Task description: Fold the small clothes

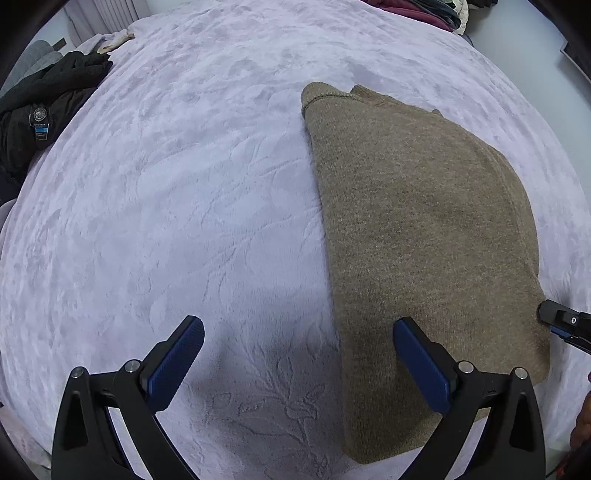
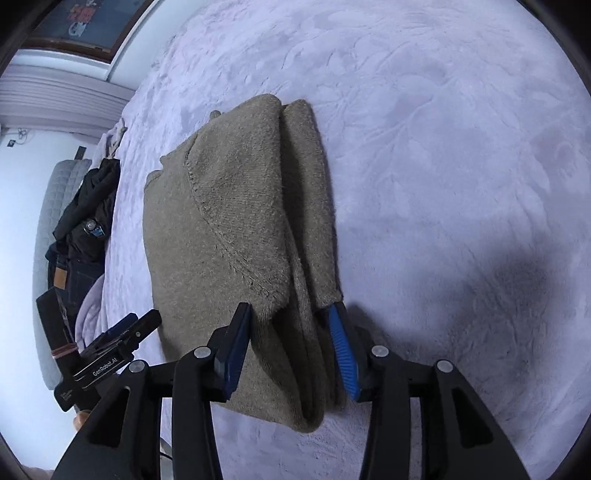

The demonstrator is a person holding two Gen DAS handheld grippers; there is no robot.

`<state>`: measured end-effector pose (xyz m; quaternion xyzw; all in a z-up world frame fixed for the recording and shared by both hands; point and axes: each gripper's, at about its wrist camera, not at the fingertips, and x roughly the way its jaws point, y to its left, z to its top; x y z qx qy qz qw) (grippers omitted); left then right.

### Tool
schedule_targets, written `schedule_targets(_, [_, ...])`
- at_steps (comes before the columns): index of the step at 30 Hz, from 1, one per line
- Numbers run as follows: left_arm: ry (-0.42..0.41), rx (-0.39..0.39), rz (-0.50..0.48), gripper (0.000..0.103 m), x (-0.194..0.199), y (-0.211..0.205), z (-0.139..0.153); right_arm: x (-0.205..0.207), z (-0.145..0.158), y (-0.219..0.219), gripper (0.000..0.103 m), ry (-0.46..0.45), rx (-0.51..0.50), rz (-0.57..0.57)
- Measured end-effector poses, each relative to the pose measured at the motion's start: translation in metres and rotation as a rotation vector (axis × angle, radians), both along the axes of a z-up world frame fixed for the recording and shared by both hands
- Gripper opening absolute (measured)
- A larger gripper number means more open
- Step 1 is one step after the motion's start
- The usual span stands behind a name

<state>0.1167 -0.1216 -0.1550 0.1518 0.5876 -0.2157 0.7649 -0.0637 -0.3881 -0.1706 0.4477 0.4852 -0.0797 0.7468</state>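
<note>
A brown knitted sweater (image 1: 417,206) lies folded lengthwise on a lilac bedspread (image 1: 184,184). My left gripper (image 1: 298,325) is open and empty, hovering over the sweater's near left edge, its right finger above the fabric. In the right wrist view the sweater (image 2: 229,229) shows stacked folded layers. My right gripper (image 2: 290,314) straddles the sweater's near right folded edge with its jaws part way apart; the fabric lies between the pads, which do not visibly pinch it. The left gripper (image 2: 125,328) shows at the left there, and the right gripper (image 1: 561,321) at the left wrist view's right edge.
Dark clothes (image 1: 40,114) are piled at the bed's far left edge, also in the right wrist view (image 2: 85,221). More clothes (image 1: 417,11) lie at the far top. A grey padded headboard (image 2: 51,206) and a white wall stand beyond the bed.
</note>
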Motion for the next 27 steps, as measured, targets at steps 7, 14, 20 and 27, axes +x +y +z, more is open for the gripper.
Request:
schedule_targets(7, [0.011, -0.011, -0.009, 0.103, 0.001, -0.001, -0.002, -0.009, 0.002, -0.003, 0.058, -0.016, 0.0, 0.021])
schedule_targets(14, [0.026, -0.019, -0.017, 0.103, 0.003, 0.0, -0.003, -0.005, 0.001, -0.006, 0.062, -0.028, -0.003, 0.047])
schedule_targets(20, [0.011, -0.049, -0.052, 0.103, 0.006, 0.001, 0.002, 0.001, 0.003, -0.015, 0.063, -0.049, -0.021, 0.073])
schedule_targets(27, [0.135, -0.173, -0.098, 0.103, 0.015, 0.0, -0.002, 0.014, 0.002, -0.034, 0.078, -0.115, 0.016, 0.098])
